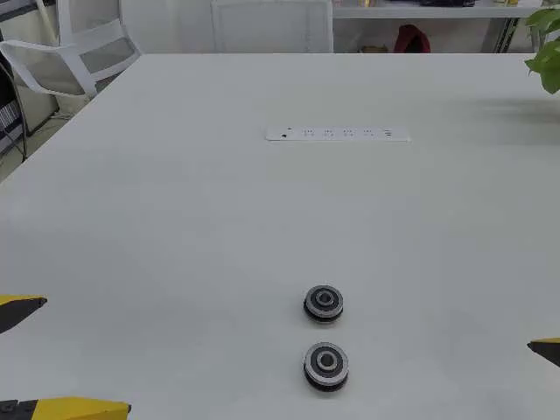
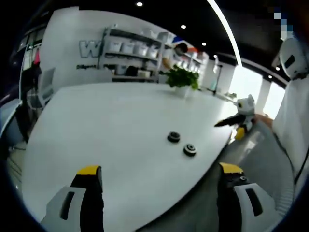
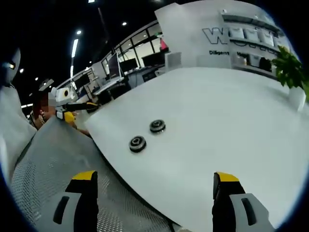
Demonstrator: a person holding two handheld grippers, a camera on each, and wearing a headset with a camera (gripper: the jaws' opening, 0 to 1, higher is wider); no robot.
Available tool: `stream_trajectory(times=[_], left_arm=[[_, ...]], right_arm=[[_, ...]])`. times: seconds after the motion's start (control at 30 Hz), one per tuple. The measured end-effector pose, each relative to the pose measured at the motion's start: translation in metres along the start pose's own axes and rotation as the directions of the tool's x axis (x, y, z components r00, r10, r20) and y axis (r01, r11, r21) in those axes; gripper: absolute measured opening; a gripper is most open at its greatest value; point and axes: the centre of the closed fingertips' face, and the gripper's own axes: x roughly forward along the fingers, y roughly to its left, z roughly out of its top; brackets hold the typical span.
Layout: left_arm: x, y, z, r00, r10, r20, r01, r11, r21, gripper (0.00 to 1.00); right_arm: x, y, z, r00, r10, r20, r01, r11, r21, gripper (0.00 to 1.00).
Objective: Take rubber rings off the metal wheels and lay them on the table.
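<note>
We read the wide bare worktop (image 1: 219,201) as leaving plenty of room for laying rings down. Left tongs (image 2: 160,169) and right tongs (image 3: 154,175) hang at its front edge, one each side, both spread wide, gripping and touching nothing, probably staged for the reach in. Between them, near that edge, far wheel (image 1: 324,303) and near wheel (image 1: 325,364) lie flat, just beside each other but apart, dark rings (image 1: 325,382) seemingly on both, so we judge the task unstarted.
</note>
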Motion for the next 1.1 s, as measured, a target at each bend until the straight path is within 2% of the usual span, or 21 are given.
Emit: stream_trajectory(times=[0.23,0.63,0.83,1.0,1.1], left_arm=[[0.0015,-0.0018,-0.0008,1.0000,-0.004,-0.007,0.004,1.000,0.005,1.00],[0.0029,-0.0087,0.0024,0.9998,-0.018,-0.007,0.018,1.000,0.005,1.00],[0.0027,-0.0089,0.0022,0.9998,-0.014,-0.016,0.014,1.000,0.011,1.00],[0.0024,-0.0087,0.0035,0.9998,-0.016,-0.009,0.016,1.000,0.010,1.00],[0.0028,-0.0068,0.0006,0.9997,-0.015,-0.019,0.016,1.000,0.014,1.00]], right_arm=[[0.0004,0.0020,0.0037,0.9998,0.009,0.018,-0.009,1.000,0.003,0.99],[0.0001,0.0012,0.0029,0.9999,0.002,0.015,-0.002,1.000,-0.001,0.99],[-0.0009,0.0037,0.0074,0.9990,0.015,0.041,-0.016,1.000,0.018,0.99],[-0.0014,0.0010,0.0072,0.9989,0.003,0.047,-0.004,1.000,0.021,0.99],[-0.0012,0.0010,0.0074,0.9988,0.004,0.049,-0.005,1.000,0.023,0.99]])
